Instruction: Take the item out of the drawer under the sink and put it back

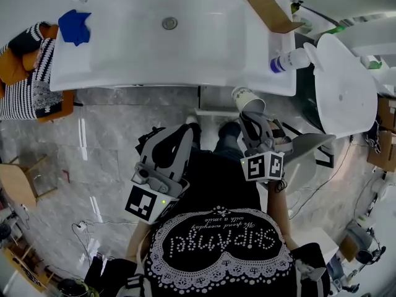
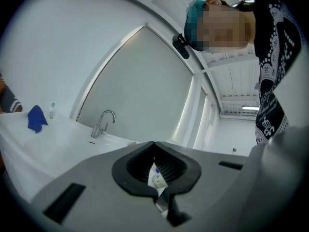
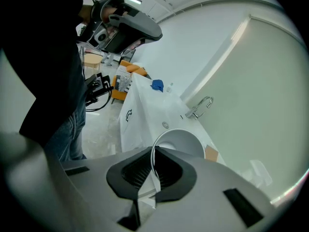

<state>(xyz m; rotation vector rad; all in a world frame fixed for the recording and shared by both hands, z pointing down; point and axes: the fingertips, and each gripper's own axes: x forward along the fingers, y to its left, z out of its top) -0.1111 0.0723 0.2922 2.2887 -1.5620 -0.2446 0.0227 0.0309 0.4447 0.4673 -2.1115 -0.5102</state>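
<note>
Grip on the rim: the right gripper (image 1: 249, 112) has its jaws clamped on the wall of the white paper cup (image 1: 247, 97), held tilted just off the front edge of the white sink counter (image 1: 124, 54). The left gripper (image 1: 187, 130) hangs alongside, jaws together, carrying nothing.

Shirt (image 1: 218, 240): "with a smile"

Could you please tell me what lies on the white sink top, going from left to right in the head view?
blue cloth → drain → cardboard piece
</note>
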